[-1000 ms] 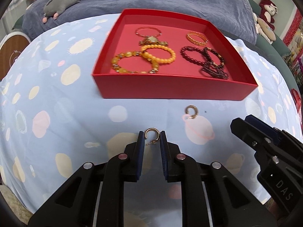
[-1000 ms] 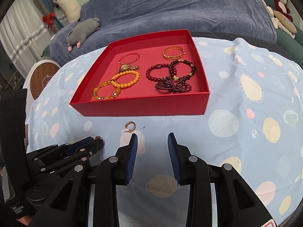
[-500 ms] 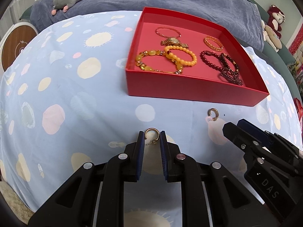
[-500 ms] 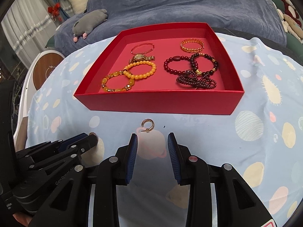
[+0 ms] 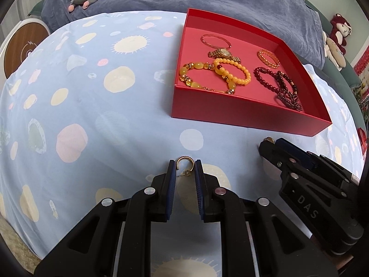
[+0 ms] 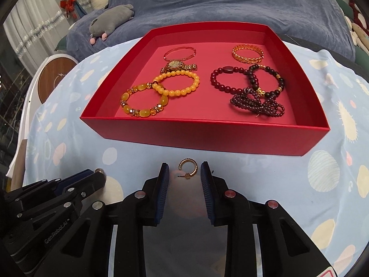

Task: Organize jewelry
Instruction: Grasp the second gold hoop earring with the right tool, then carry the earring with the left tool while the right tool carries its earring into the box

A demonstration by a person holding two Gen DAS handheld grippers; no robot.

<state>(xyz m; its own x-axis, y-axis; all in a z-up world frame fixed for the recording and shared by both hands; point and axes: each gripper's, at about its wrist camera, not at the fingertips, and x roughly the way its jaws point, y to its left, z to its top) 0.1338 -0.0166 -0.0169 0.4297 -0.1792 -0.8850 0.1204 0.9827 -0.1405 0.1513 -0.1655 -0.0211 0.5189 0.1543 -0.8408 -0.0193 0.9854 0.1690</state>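
A red tray (image 5: 242,113) (image 6: 203,136) on the spotted blue cloth holds several bracelets, bangles and a watch. My left gripper (image 5: 185,166) is shut on a small gold hoop earring (image 5: 184,162). My right gripper (image 6: 184,169) is open, its fingers either side of a second gold hoop earring (image 6: 188,168) that lies on the cloth in front of the tray. The right gripper also shows at the right of the left wrist view (image 5: 272,149), with that earring (image 5: 269,140) peeking past its tip. The left gripper shows at the lower left of the right wrist view (image 6: 99,177).
A bed with a blue-grey blanket (image 6: 230,2) and a grey plush toy (image 6: 110,20) lies behind the table. A round wooden stool (image 6: 55,76) stands at the left. More plush toys (image 5: 336,39) sit at the far right. The cloth (image 5: 92,106) spreads left of the tray.
My right gripper has moved forward, so the second earring now sits between its fingers. The left gripper, still holding its earring, has swung left relative to the tray.
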